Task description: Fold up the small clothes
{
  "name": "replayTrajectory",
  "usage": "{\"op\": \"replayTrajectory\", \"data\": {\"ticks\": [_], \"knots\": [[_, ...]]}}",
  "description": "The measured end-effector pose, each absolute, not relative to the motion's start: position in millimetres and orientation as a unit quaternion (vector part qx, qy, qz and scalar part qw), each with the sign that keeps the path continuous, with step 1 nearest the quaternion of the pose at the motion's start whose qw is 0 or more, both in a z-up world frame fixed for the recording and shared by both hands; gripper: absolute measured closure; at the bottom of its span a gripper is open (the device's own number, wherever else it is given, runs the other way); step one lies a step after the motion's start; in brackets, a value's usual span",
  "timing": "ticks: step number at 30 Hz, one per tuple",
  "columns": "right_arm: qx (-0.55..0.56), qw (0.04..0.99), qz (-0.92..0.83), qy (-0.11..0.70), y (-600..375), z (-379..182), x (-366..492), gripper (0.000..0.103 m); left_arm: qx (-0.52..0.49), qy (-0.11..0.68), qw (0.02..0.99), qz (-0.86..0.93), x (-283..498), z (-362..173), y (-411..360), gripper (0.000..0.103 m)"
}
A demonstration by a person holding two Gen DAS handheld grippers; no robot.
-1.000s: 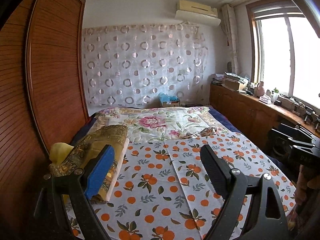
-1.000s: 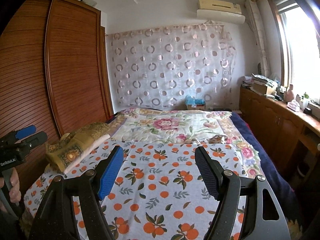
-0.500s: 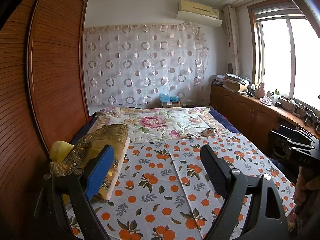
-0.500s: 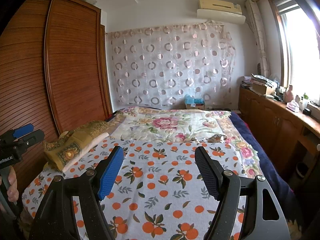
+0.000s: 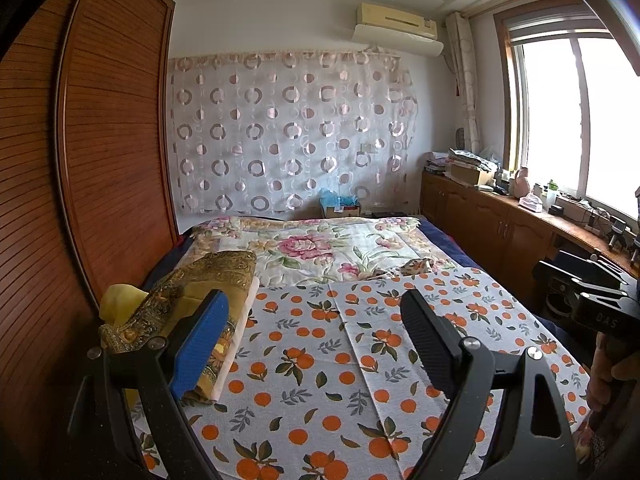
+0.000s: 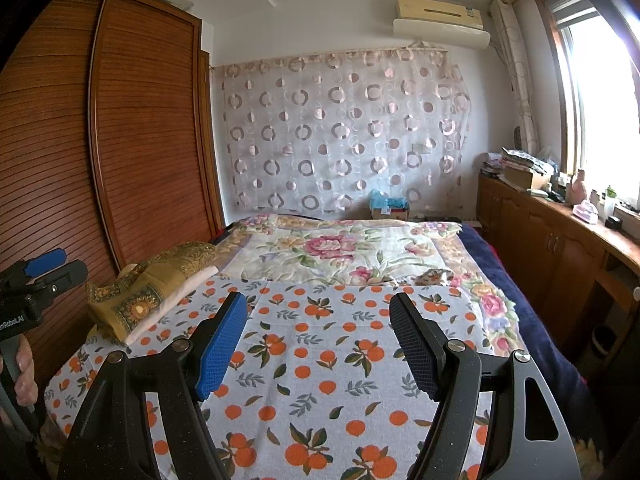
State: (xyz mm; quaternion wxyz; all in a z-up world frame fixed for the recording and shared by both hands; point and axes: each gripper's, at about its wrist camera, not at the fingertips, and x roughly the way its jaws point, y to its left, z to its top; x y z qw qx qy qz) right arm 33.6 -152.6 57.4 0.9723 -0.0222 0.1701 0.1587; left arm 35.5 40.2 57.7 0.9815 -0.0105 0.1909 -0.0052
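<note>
Up front, left gripper (image 5: 314,336) spread wide over the bed, one blue ribbed pad (image 5: 199,347) and one black ribbed pad (image 5: 430,344), nothing between them, nothing touched. Likewise the right gripper (image 6: 318,340): black frame, blue and black pads well apart, empty, poised above the cloth.

Directly below both, white rectangular cloth printed with oranges and green leaves (image 5: 320,364), lying flat on the near half of the bed, long axis running from the camera toward the far wall. Woven-looking and matte, smooth apart from a straight lengthwise line right of centre, perhaps a crease or an overlapping edge; hard to say which through the fisheye.

Further out, on the left edge of the bed, folded stack of gold-brown patterned fabric over a pale layer (image 6: 148,296), soft and lumpy, long axis also toward the far wall. Beyond the orange print, quilted floral cover in pink and cream (image 6: 332,248), with a small crumpled patterned scrap (image 6: 434,276) at the border between the two.

Hand (image 6: 24,376) on the left gripper's handle at the left margin of the right wrist view.
</note>
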Motion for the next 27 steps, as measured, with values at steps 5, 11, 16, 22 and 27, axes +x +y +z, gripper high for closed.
{"op": "replayTrajectory", "data": {"ticks": [5,11,16,22,27], "knots": [[-0.022,0.972,0.159,0.171,-153.0,57.1,33.9,0.028,-0.011,0.191,0.981,-0.006,35.9,56.2,39.6,0.015],[-0.022,0.972,0.160,0.171,-153.6,56.7,34.0,0.028,-0.011,0.191,0.982,-0.006,35.7,55.9,40.9,0.015],[-0.021,0.972,0.159,0.171,-156.5,59.7,34.8,0.028,-0.011,0.191,0.982,-0.006,35.6,55.6,41.2,0.015],[-0.021,0.972,0.159,0.171,-155.8,58.0,34.4,0.028,-0.011,0.190,0.982,-0.006,35.9,54.8,40.6,0.015],[-0.021,0.972,0.158,0.170,-155.7,58.5,33.9,0.028,-0.011,0.191,0.982,-0.006,36.3,53.9,40.2,0.015]]}}
